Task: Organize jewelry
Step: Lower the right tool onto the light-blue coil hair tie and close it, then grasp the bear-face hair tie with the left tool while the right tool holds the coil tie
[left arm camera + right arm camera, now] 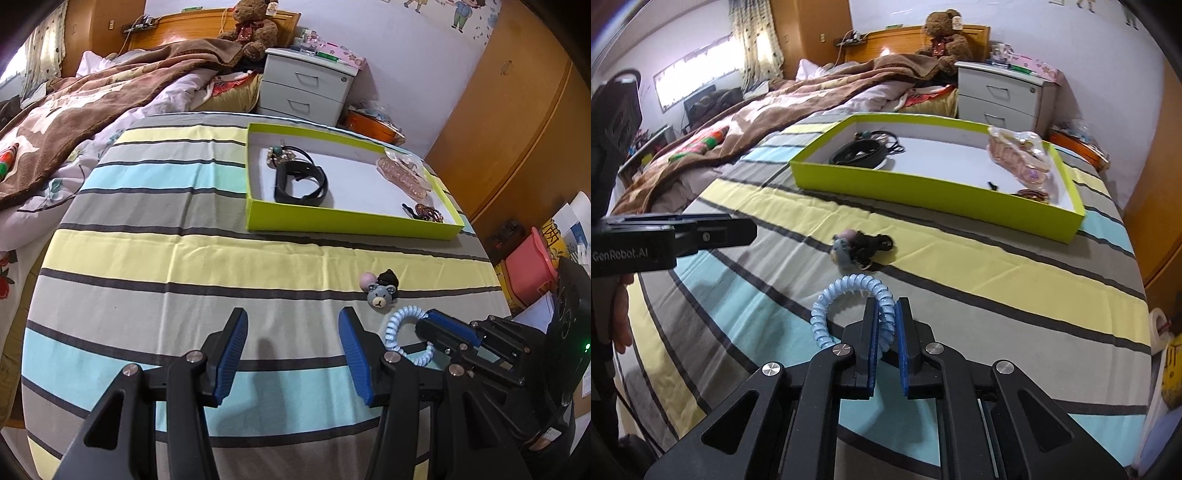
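Observation:
A light blue spiral hair tie (849, 291) is pinched between the blue pads of my right gripper (886, 314), just above the striped cloth; it also shows in the left wrist view (397, 330). A bear-face hair tie with a pink ball (380, 291) lies on the cloth ahead (857, 247). A lime-green tray (347, 221) holds a black band (301, 182), pink clips (402, 173) and a beaded piece (428, 213). My left gripper (291, 332) is open and empty over the cloth, left of the spiral tie.
The striped cloth (166, 258) covers a table beside a bed with a brown blanket (92, 99). A white drawer unit (306, 85) stands behind the tray. A wooden wardrobe (517, 110) and a pink bin (528, 269) stand to the right.

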`<state>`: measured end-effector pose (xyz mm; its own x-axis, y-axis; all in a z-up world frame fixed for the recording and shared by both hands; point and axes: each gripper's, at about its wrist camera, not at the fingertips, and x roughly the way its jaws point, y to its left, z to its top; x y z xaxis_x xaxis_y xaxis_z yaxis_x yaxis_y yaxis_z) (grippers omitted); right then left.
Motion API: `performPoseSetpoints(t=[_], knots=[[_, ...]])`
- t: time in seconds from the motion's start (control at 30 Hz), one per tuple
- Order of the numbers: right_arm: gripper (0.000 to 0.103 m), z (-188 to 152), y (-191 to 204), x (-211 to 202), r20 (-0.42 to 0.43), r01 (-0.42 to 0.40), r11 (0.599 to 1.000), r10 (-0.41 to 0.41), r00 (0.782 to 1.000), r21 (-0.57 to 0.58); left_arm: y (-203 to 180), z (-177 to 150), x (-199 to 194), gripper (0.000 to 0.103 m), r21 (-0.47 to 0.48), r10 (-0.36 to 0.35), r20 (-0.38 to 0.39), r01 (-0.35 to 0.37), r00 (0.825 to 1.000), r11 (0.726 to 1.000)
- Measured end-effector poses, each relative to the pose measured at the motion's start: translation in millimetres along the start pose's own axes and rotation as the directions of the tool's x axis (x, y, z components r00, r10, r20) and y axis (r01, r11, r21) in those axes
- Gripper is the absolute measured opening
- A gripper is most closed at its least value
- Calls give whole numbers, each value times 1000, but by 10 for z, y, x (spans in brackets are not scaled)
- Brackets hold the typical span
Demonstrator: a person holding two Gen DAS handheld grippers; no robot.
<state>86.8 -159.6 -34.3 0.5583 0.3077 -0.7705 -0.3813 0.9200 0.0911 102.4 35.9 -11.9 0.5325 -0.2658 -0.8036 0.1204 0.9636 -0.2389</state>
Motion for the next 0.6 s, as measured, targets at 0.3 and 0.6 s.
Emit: performPoseSetpoints(t=[0.3, 0.6], knots=[[9, -33, -258, -188, 43, 20, 997, -23, 999, 71, -295, 64, 138, 53, 64, -71, -17, 72, 997, 995], [9, -71, -445, -322, 65, 35, 994, -43, 997, 107, -690, 154, 428, 53, 162, -73, -51, 80, 996, 984]])
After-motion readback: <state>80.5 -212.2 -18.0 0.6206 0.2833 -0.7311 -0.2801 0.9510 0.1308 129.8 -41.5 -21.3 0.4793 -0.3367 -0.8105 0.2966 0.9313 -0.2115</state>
